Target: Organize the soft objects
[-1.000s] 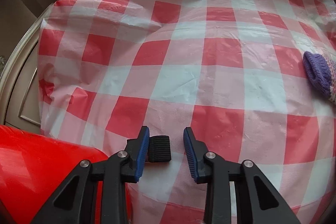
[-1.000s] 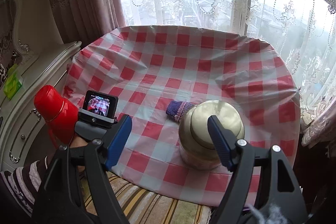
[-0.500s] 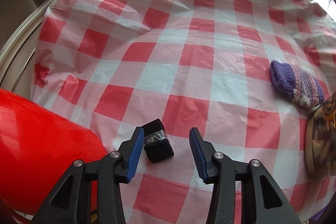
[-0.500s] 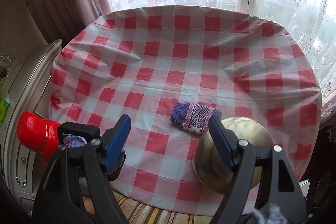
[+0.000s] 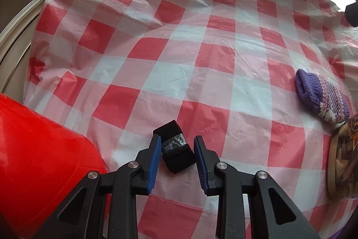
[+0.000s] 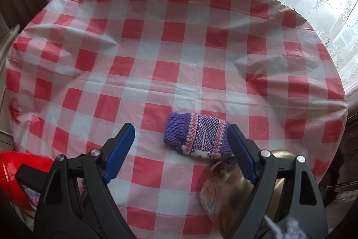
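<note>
A small black folded band (image 5: 175,147) with a strip of clear tape lies on the red-and-white checked tablecloth (image 5: 201,55). My left gripper (image 5: 177,156) is open, its blue-padded fingers on either side of the band and apart from it. A purple knitted mitten (image 6: 197,136) lies near the table's front; it also shows in the left wrist view (image 5: 322,99). My right gripper (image 6: 181,149) is open wide and hovers above the mitten, which lies between its fingers in the view.
A red vessel (image 5: 42,160) stands at the table's left edge, close to the left gripper. A gold-lidded patterned jar (image 6: 237,189) stands just in front of the mitten. Curtains and a window lie beyond the round table's far edge.
Both grippers have moved forward over the table. The black band now lies between the left fingers, and the mitten has come between the right fingers. Both stay open.
</note>
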Motion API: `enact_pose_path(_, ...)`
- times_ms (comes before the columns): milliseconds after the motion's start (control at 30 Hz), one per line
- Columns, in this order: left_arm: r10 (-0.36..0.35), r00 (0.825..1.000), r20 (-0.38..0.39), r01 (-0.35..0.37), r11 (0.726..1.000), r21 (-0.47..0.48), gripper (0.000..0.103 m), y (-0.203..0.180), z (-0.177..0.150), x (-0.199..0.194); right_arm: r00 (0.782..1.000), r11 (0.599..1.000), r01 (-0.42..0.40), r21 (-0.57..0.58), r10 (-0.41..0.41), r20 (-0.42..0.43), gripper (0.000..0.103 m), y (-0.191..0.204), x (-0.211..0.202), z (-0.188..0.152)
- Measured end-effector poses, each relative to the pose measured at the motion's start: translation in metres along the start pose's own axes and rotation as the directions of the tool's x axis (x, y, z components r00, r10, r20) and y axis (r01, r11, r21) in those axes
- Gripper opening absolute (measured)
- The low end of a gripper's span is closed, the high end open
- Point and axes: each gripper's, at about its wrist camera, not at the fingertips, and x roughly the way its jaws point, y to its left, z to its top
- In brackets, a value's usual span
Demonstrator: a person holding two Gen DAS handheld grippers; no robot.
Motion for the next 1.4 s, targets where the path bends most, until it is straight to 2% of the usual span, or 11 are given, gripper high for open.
enact_pose_path(33, 0.004, 1.000, 0.006, -0.004, 1.000, 0.007, 0.035, -0.001, 0.000, 0.000, 1.000, 1.000, 0.019, -0.008, -0.020, -0.012, 0.086, 0.002, 0.007, 0.000)
enact_pose_path(100, 0.018, 1.000, 0.022, -0.019, 1.000, 0.021, 0.051, -0.003, -0.001, -0.002, 0.997, 0.997, 0.066, -0.037, -0.067, -0.033, 0.086, 0.008, 0.025, -0.003)
enact_pose_path(133, 0.032, 0.999, 0.028, -0.033, 0.999, 0.032, 0.051, -0.005, -0.002, -0.002, 0.996, 0.995, 0.080, -0.052, -0.082, -0.041, 0.086, 0.011, 0.032, -0.005)
enact_pose_path(233, 0.051, 0.998, 0.038, -0.053, 0.998, 0.027, 0.049, -0.002, -0.006, -0.001, 0.991, 0.990, 0.115, -0.085, -0.120, -0.058, 0.086, 0.016, 0.050, -0.009)
enact_pose_path(267, 0.046, 0.999, 0.022, -0.046, 0.999, 0.023, 0.037, 0.000, -0.007, 0.002, 0.989, 0.988, 0.127, -0.091, -0.133, -0.062, 0.086, 0.017, 0.056, -0.009)
enact_pose_path(300, 0.027, 1.000, -0.008, -0.026, 1.000, 0.017, 0.035, 0.002, -0.008, 0.007, 0.988, 0.986, 0.135, -0.098, -0.142, -0.067, 0.086, 0.018, 0.061, -0.009)
enact_pose_path(733, -0.161, 0.986, 0.050, 0.163, 0.986, -0.031, 0.034, 0.007, -0.010, -0.008, 0.973, 0.977, 0.152, -0.152, -0.175, -0.151, 0.082, 0.033, 0.121, -0.026)
enact_pose_path(833, -0.187, 0.981, 0.055, 0.189, 0.981, -0.042, 0.034, 0.008, -0.009, -0.008, 0.981, 0.987, 0.104, -0.120, -0.122, -0.149, 0.055, 0.031, 0.119, -0.025)
enact_pose_path(967, -0.212, 0.975, 0.059, 0.215, 0.975, -0.049, 0.034, 0.008, -0.008, -0.008, 0.986, 0.993, 0.084, -0.081, -0.094, -0.135, 0.044, 0.027, 0.116, -0.027)
enact_pose_path(1100, -0.225, 0.971, 0.083, 0.230, 0.972, -0.056, 0.034, 0.010, -0.009, -0.013, 0.995, 0.997, 0.046, -0.064, -0.051, -0.082, 0.026, 0.024, 0.094, -0.026)
enact_pose_path(1400, -0.272, 0.953, 0.132, 0.281, 0.958, -0.056, 0.034, 0.015, -0.010, -0.028, 0.996, 0.992, -0.045, -0.120, 0.054, 0.074, 0.025, 0.035, 0.023, -0.029)
